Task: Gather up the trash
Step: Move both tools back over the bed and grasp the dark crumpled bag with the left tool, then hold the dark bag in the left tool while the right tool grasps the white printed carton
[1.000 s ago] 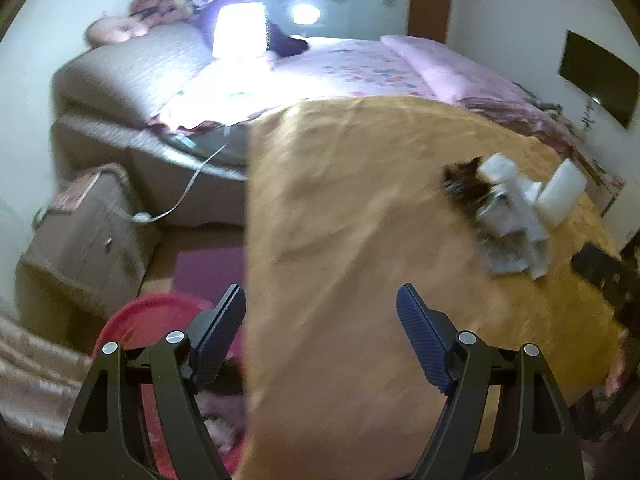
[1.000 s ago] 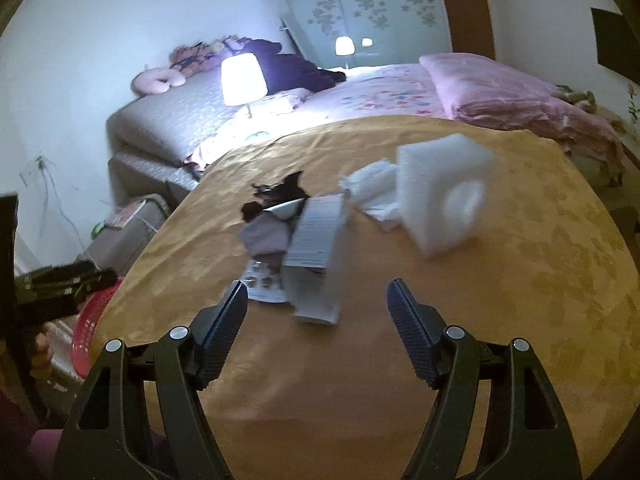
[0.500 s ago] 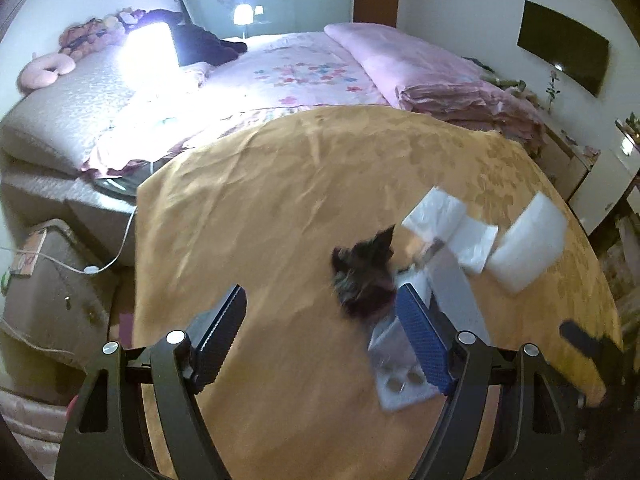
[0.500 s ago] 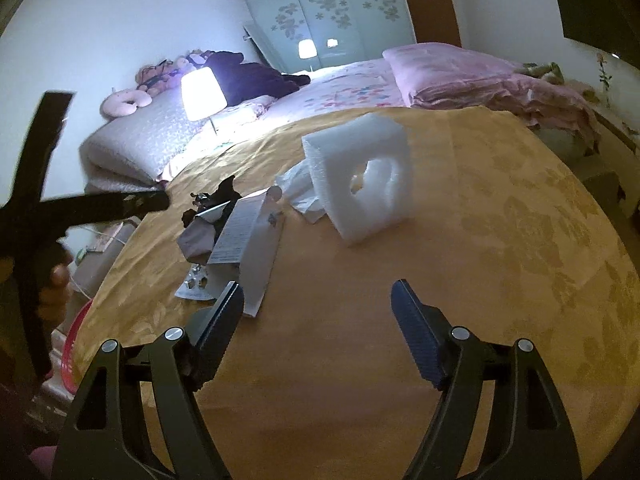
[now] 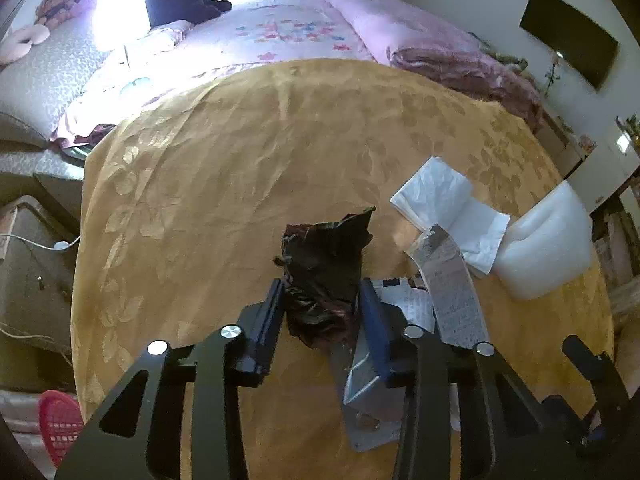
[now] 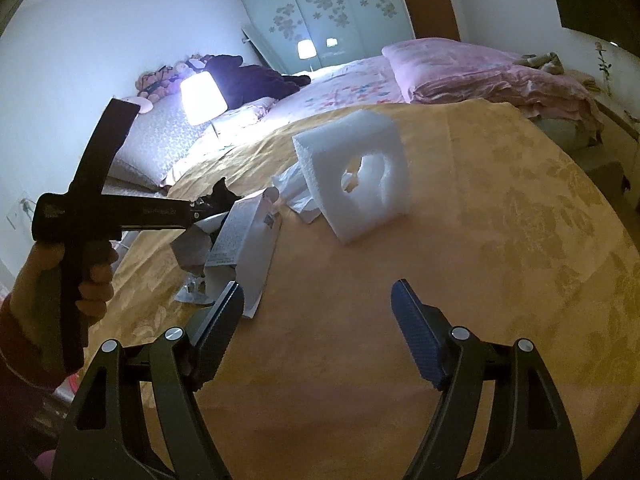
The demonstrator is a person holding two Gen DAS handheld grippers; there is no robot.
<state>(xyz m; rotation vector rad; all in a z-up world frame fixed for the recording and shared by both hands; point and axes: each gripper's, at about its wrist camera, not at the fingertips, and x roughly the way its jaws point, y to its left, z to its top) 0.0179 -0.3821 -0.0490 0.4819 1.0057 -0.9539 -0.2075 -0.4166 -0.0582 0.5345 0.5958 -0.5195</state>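
Note:
A dark crumpled wrapper (image 5: 324, 248) lies on the yellow tablecloth (image 5: 240, 160). My left gripper (image 5: 322, 292) is closing around its lower part, and both pads touch its sides. Right of it lie a printed paper leaflet (image 5: 452, 284), a white tissue (image 5: 444, 200), a white foam block (image 5: 544, 248) and a silvery foil piece (image 5: 368, 396). In the right wrist view my right gripper (image 6: 318, 292) hangs open over bare cloth, below the foam block (image 6: 356, 180) and right of the leaflet (image 6: 248, 240). A hand (image 6: 92, 280) holds the left gripper (image 6: 196, 212) at the left.
A red basket (image 5: 60, 424) stands on the floor off the table's near left corner. A bed with pink bedding (image 5: 420, 40) and a lit lamp (image 5: 120, 12) lie behind the table. A bedside cabinet (image 5: 28, 272) with cables stands to the left.
My left gripper swung from the table's left edge over to the trash pile and closed its jaws around the dark wrapper. The right gripper barely shifted.

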